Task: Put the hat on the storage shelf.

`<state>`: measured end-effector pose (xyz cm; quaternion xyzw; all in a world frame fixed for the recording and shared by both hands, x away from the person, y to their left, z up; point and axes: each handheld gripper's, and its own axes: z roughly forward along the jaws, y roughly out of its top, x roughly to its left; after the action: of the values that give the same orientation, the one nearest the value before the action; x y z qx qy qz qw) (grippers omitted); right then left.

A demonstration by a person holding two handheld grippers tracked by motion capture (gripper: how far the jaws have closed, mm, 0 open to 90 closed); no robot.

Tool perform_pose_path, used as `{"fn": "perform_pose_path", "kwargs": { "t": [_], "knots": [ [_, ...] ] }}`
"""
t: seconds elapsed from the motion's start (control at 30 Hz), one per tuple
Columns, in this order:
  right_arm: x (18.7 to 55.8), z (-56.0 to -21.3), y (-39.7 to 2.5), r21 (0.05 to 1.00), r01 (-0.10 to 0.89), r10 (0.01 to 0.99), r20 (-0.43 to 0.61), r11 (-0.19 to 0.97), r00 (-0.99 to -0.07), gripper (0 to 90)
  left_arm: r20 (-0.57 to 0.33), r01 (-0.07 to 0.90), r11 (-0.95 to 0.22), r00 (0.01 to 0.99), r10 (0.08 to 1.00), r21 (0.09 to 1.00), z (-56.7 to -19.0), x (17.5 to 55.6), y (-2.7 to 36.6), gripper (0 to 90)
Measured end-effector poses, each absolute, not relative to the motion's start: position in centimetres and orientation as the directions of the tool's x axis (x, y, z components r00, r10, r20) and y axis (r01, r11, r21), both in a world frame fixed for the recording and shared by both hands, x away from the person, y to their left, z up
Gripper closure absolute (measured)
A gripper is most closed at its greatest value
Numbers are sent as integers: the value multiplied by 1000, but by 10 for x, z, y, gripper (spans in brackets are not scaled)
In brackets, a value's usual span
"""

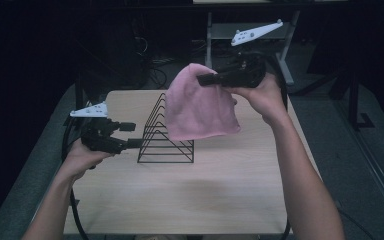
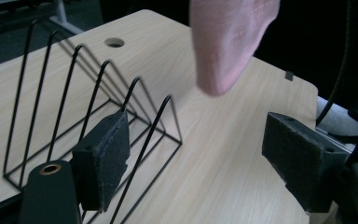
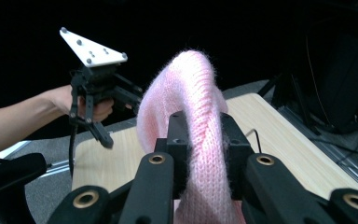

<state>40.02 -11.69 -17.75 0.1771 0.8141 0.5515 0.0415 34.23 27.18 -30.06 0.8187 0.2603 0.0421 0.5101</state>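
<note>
The right tongs (image 1: 203,79), in the upper centre of the high view, are clenching a pink knitted hat (image 1: 200,105) at its top edge; in the right gripper view the knit is bunching between the two nearly closed jaws. The hat is hanging above the far part of the tabletop (image 1: 205,190), over the right side of a black wire rack (image 1: 162,140). The left tongs (image 1: 129,135), at centre left, are standing wide open and released, gripping nothing; one jaw is sitting just beside the rack's nearest wire loop, though contact cannot be told.
</note>
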Motion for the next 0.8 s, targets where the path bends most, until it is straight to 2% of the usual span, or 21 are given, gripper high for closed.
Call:
{"fn": "perform_pose_path", "kwargs": {
  "t": [0.33,0.57,0.63,0.8],
  "knots": [
    [406,-171,-92,916,226,298,126,331,-946,779,-195,366,-363,881,431,857,-290,357,257,259],
    [411,-169,-75,918,220,279,128,330,-952,778,-254,406,-380,885,389,831,-299,371,252,374],
    [412,-169,-70,915,222,279,129,336,-952,778,-289,428,-371,881,374,824,-300,374,251,379],
    [416,-169,-63,919,221,273,132,326,-953,779,-303,432,-367,883,359,824,-301,377,250,510]
  ]
}}
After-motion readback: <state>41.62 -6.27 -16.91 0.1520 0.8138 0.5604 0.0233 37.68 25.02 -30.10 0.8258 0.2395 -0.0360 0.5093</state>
